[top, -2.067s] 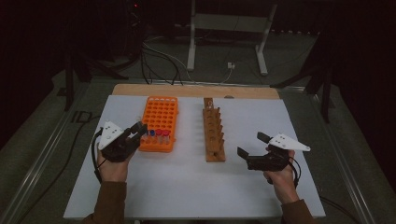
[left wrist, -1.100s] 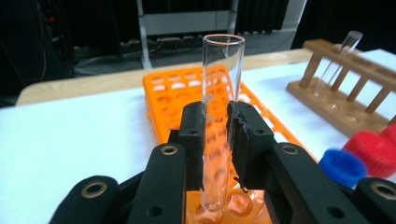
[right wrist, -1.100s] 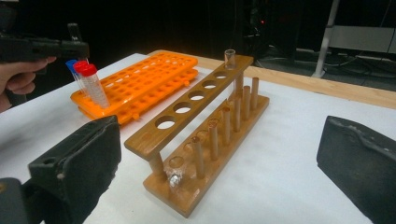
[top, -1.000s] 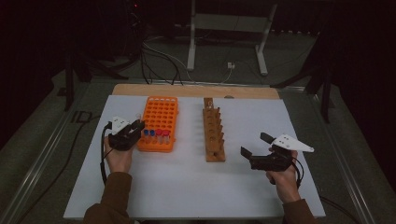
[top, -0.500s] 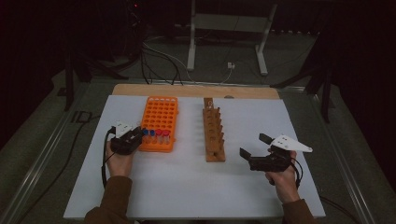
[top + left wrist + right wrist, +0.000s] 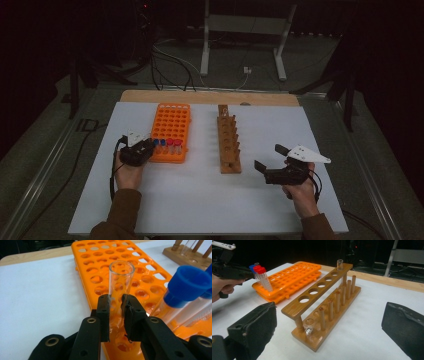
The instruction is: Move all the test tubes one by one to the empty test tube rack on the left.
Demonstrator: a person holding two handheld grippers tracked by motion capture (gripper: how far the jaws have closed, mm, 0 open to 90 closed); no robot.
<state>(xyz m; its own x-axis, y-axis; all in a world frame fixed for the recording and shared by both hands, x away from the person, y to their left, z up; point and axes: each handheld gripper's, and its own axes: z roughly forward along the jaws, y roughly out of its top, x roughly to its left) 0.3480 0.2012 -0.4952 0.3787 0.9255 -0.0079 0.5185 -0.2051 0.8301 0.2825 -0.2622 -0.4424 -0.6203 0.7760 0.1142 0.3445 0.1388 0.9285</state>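
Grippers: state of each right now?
Left gripper: shut on the clear uncapped tube, in the orange rack.
Right gripper: open, holding nothing.

Lab bench setup, I'd say: my white table [image 6: 210, 200] carries an orange tube rack [image 6: 171, 126] with capped tubes [image 6: 170, 145] and a wooden test-tube stand [image 6: 228, 142]; dark room behind, cables [image 6: 165, 65] on floor, metal stand legs [image 6: 242, 40].
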